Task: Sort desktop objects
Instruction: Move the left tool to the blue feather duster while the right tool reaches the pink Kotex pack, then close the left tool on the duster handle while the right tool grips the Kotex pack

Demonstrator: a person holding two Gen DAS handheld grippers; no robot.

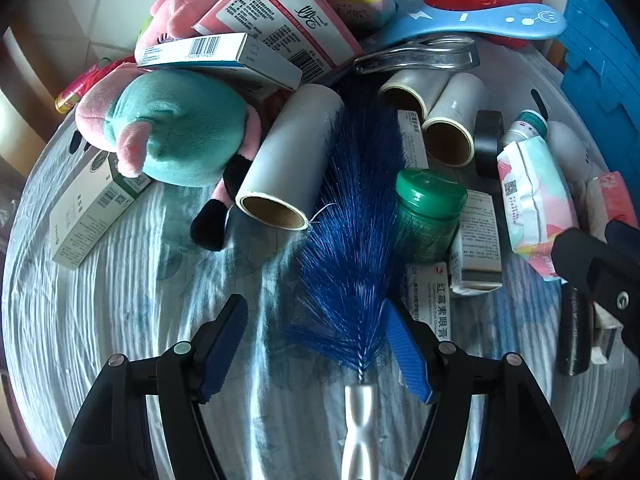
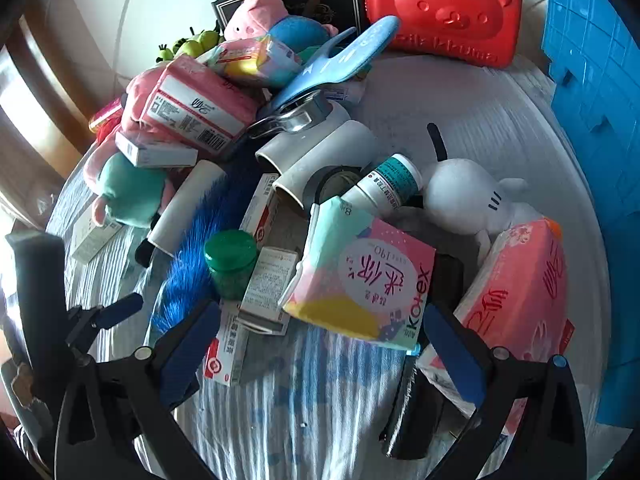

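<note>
A blue bristle brush [image 1: 352, 240] with a white handle [image 1: 360, 432] lies on the striped cloth [image 1: 120, 320], pointing into a pile of objects. My left gripper [image 1: 320, 344] is open, its blue pads either side of the brush's neck, not touching it. My right gripper [image 2: 320, 344] is open over the cloth, in front of a Kotex pad pack [image 2: 360, 280]. The brush also shows in the right wrist view [image 2: 200, 256]. A green-lidded jar [image 1: 430, 208] and small medicine boxes [image 1: 478, 240] lie right of the brush.
Lint-roller refills [image 1: 292, 160], a teal and pink plush [image 1: 172, 128], a white plush [image 2: 468, 196], pink tissue packs [image 2: 520, 280], a black tape roll [image 1: 488, 140] and a white bottle [image 2: 388, 188] crowd the pile. A red bear box [image 2: 440, 8] and blue crate [image 2: 596, 120] stand behind.
</note>
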